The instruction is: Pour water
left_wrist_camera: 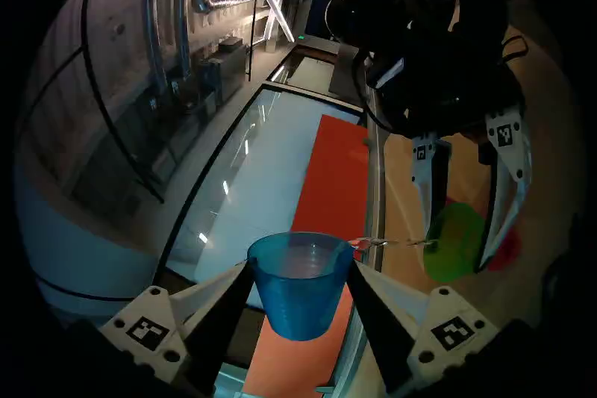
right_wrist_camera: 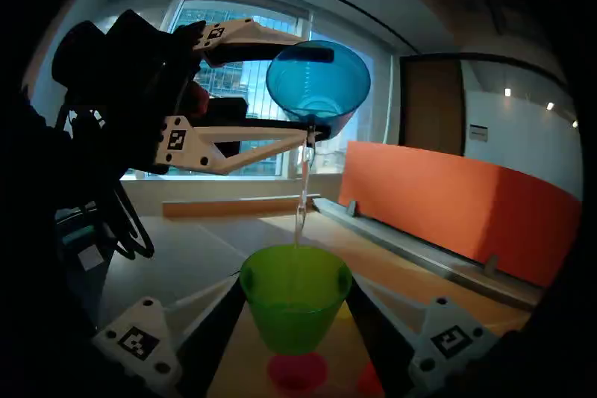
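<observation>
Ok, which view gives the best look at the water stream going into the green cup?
The right gripper view. There the water stream runs full length from the tilted blue cup down into the green cup. The left gripper view catches it as a thin, short thread off the blue cup's rim.

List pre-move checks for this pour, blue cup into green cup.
1. Left gripper clamped on the blue cup: ok, both fingers press its sides.
2. Right gripper clamped on the green cup: ok.
3. Blue cup tipped with its rim above the green cup: ok.
4. Water stream landing inside the green cup: ok.
5. Green cup upright: ok in the right gripper view.
6. Fill level in the green cup: cannot tell.
</observation>
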A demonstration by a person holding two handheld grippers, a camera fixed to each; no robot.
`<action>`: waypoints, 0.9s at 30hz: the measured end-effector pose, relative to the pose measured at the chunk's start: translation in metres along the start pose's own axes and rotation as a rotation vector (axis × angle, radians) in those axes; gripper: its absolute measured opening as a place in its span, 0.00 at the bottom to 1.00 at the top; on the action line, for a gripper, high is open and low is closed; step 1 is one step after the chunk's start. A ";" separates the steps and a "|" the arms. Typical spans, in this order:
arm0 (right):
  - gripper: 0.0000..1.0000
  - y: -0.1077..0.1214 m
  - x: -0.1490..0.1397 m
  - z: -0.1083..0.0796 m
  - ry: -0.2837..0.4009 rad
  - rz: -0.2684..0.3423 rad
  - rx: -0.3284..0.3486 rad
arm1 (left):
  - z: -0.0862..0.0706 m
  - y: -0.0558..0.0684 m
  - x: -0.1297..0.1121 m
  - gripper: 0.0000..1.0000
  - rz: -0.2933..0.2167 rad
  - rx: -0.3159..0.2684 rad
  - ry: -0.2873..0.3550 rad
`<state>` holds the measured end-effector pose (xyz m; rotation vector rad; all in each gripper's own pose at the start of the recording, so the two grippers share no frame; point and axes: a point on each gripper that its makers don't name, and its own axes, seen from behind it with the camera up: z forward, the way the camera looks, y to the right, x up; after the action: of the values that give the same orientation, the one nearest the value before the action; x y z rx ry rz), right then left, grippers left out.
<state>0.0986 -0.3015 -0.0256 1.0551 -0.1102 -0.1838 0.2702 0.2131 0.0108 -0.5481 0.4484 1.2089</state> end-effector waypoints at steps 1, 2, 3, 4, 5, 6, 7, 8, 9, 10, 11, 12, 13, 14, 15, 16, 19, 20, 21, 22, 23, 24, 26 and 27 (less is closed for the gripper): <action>0.91 0.000 0.000 0.000 0.000 -0.001 0.000 | 0.000 0.000 0.000 0.86 0.004 0.001 0.000; 0.90 0.000 0.000 0.000 0.000 -0.001 0.000 | 0.000 -0.001 0.000 0.86 0.009 0.002 0.000; 0.90 0.000 0.001 0.000 0.001 -0.002 0.000 | 0.000 -0.001 0.000 0.86 0.013 0.003 0.000; 0.90 0.000 0.001 0.001 0.001 -0.002 -0.001 | 0.000 -0.002 0.001 0.85 0.017 0.004 0.000; 0.90 0.000 0.001 0.001 0.001 -0.002 -0.001 | 0.000 -0.002 0.001 0.85 0.021 0.005 -0.001; 0.90 0.000 0.001 0.001 0.001 -0.002 -0.001 | 0.000 -0.002 0.001 0.86 0.024 0.006 -0.001; 0.90 0.000 0.001 0.001 0.001 -0.002 -0.002 | 0.000 -0.002 0.001 0.86 0.025 0.006 -0.001; 0.90 0.000 0.001 0.001 0.002 -0.002 -0.002 | 0.000 -0.003 0.001 0.86 0.027 0.006 -0.001; 0.90 0.000 0.001 0.001 0.002 -0.002 -0.002 | 0.000 -0.003 0.001 0.86 0.028 0.006 -0.001; 0.90 0.000 0.001 0.001 0.003 -0.002 -0.002 | 0.000 -0.003 0.001 0.86 0.030 0.006 0.000; 0.90 0.001 0.001 0.001 0.003 -0.002 -0.002 | 0.000 -0.004 0.001 0.86 0.032 0.007 0.000; 0.90 0.001 0.001 0.001 0.003 -0.002 -0.002 | 0.000 -0.005 0.001 0.86 0.034 0.007 0.001; 0.90 0.001 0.001 0.001 0.003 -0.002 -0.002 | 0.000 -0.005 0.001 0.86 0.038 0.008 0.000; 0.90 0.001 0.002 0.001 0.003 -0.003 -0.002 | 0.000 -0.006 0.001 0.86 0.043 0.009 0.000; 0.90 0.001 0.002 0.001 0.003 -0.003 -0.002 | 0.000 -0.007 0.001 0.86 0.047 0.010 0.000; 0.90 0.001 0.002 0.001 0.003 -0.004 -0.002 | 0.000 -0.007 0.001 0.86 0.051 0.010 0.000; 0.90 0.001 0.002 0.001 0.004 -0.004 -0.002 | -0.001 -0.008 0.002 0.86 0.064 0.011 0.001; 0.90 0.001 0.003 0.001 0.004 -0.005 -0.002 | -0.001 -0.007 0.003 0.86 0.067 0.012 0.002; 0.90 0.001 0.003 0.001 0.005 -0.005 -0.002 | -0.001 -0.007 0.003 0.86 0.070 0.013 0.002; 0.90 0.001 0.003 0.001 0.005 -0.005 -0.002 | -0.001 -0.007 0.004 0.86 0.073 0.014 0.002; 0.90 0.001 0.003 0.001 0.005 -0.006 -0.002 | -0.002 -0.008 0.004 0.86 0.077 0.015 0.002; 0.90 0.001 0.003 0.001 0.006 -0.006 -0.002 | -0.002 -0.008 0.005 0.86 0.080 0.016 0.002; 0.90 0.002 0.004 0.002 0.006 -0.006 -0.002 | -0.002 -0.007 0.006 0.86 0.087 0.016 0.004; 0.90 0.002 0.005 0.002 0.007 -0.006 -0.002 | -0.002 -0.006 0.007 0.86 0.091 0.015 0.004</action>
<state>0.1029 -0.3031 -0.0234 1.0540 -0.1005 -0.1861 0.2780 0.2154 0.0061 -0.5220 0.4901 1.2900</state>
